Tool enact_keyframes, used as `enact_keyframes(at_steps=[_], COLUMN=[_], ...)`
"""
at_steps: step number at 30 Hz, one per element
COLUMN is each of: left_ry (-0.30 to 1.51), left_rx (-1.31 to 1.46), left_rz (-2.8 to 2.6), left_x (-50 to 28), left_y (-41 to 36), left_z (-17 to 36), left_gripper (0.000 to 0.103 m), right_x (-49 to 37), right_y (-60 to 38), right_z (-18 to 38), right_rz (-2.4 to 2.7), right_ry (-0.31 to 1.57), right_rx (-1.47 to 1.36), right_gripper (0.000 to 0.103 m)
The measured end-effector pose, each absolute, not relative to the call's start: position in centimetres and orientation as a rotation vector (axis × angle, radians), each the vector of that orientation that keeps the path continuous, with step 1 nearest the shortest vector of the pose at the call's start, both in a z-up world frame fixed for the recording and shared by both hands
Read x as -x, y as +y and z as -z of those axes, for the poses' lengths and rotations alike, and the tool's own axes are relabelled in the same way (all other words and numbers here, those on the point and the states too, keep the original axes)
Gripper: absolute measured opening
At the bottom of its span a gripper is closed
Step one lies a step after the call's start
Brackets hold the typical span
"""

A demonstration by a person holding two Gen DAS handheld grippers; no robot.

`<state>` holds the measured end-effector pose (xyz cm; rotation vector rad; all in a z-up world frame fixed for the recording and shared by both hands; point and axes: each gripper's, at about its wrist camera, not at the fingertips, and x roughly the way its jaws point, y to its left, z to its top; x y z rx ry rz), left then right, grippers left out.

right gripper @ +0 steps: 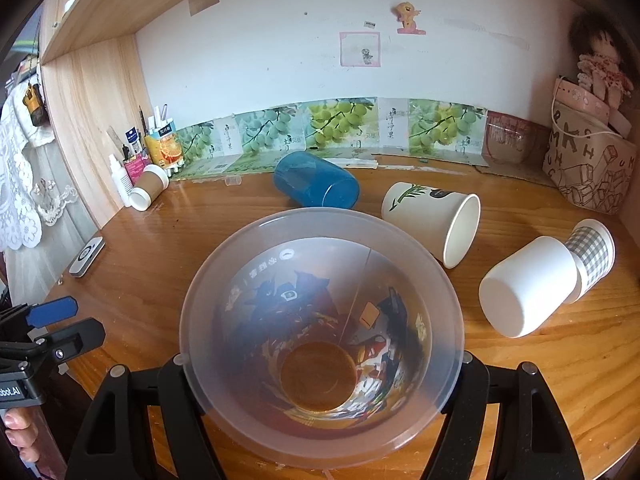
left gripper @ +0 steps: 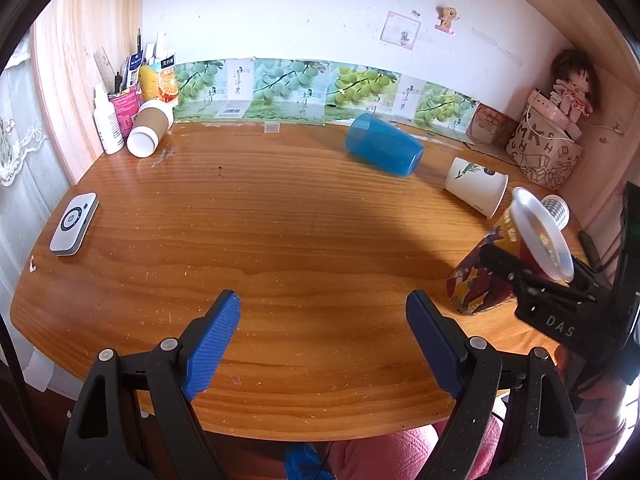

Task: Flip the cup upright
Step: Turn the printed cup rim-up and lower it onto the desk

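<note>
My right gripper (left gripper: 516, 268) is shut on a translucent plastic cup with red and yellow cartoon print (left gripper: 480, 280). The cup is tilted, base near the wooden table (left gripper: 280, 240), mouth facing the right wrist camera (right gripper: 320, 340), where it hides the fingertips. My left gripper (left gripper: 324, 312) is open and empty above the table's front edge. It also shows at the left of the right wrist view (right gripper: 52, 312). Other cups lie on their sides: a blue one (left gripper: 384, 150) (right gripper: 316, 184), a white leaf-print one (left gripper: 476, 186) (right gripper: 436, 220), a white and checked one (right gripper: 544, 280), a brown-sleeved one (left gripper: 150, 128).
A grey remote (left gripper: 74, 224) lies at the table's left. Bottles and a pen holder (left gripper: 128, 92) stand in the back left corner. A patterned bag with a doll (left gripper: 548, 140) stands at the back right. Wooden side panels close both ends.
</note>
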<state>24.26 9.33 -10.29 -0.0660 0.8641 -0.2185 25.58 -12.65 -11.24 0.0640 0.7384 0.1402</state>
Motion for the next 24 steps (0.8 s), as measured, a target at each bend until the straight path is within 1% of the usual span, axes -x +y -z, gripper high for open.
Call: enact_keyframes(at_steps=[8, 10, 13, 24], left_ry=[0.842, 0.840, 0.838, 0.904], left_rx=[0.079, 0.089, 0.102, 0.153], left_rz=[0.220, 0.222, 0.228, 0.195], left_x=[-23.9, -23.8, -23.6, -22.0], left_y=[9.2, 9.3, 9.2, 8.6], left_z=[9.8, 9.8, 9.6, 11.5], left_gripper=[0.087, 0.087, 0.087, 0.088], right_x=[-25.1, -25.0, -24.8, -22.4], right_y=[-11.8, -11.9, -12.1, -12.8], right_z=[11.2, 11.2, 11.3, 12.7], right_rz=[-0.160, -0.160, -0.157, -0.200], right_ry=[0.739, 0.741, 0.745, 0.755], right_rx=[-0.017, -0.018, -0.025, -0.103], right_gripper=[0.077, 0.081, 0.082, 0.083])
